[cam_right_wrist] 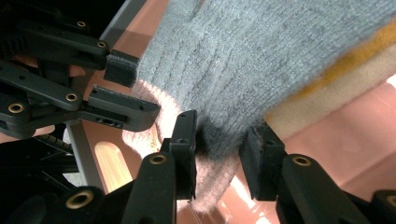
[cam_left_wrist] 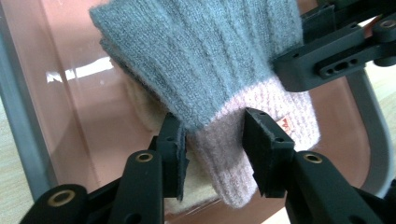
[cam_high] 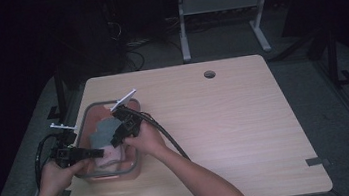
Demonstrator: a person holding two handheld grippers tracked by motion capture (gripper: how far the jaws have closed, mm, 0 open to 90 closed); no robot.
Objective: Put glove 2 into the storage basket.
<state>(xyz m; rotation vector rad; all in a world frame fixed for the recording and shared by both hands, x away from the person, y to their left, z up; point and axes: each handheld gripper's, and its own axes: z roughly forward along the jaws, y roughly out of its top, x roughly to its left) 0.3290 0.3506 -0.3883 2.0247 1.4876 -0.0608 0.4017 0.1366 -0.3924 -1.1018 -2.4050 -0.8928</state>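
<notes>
So right now both of my grippers are down in the tray (cam_high: pixel 137 167), a shallow pinkish see-through thing with a grey rim that sits at the near left part of the bench (cam_high: pixel 247 134). What I'm working on is a knitted sock (cam_left_wrist: pixel 201 60), grey over most of it with a pale pink end, lying on top of a cream-coloured piece of fabric (cam_right_wrist: pixel 336 88) that has a mustard-yellow stripe in it. My left gripper (cam_left_wrist: pixel 215 140) comes in from the left side of the tray, and its jaws sit on either side of the pink end of the sock, right where the grey turns to pink. The left pad (cam_left_wrist: pixel 173 149) is up against the knit and the right one is touching it too, but they don't look like they're squeezing hard, so I can't tell if it's a real grip or just a loose hold. My right gripper (cam_right_wrist: pixel 219 149) reaches in from the other side and has the grey part of the sock between its jaws, close to that same colour change, with the knit bunched between the pads; again I can't tell how firmly it's clamped. The two grippers are very near each other, tips almost meeting over the sock. In the high view, the sock (cam_high: pixel 102 136) shows as a grey patch inside the tray between my hands.
</notes>
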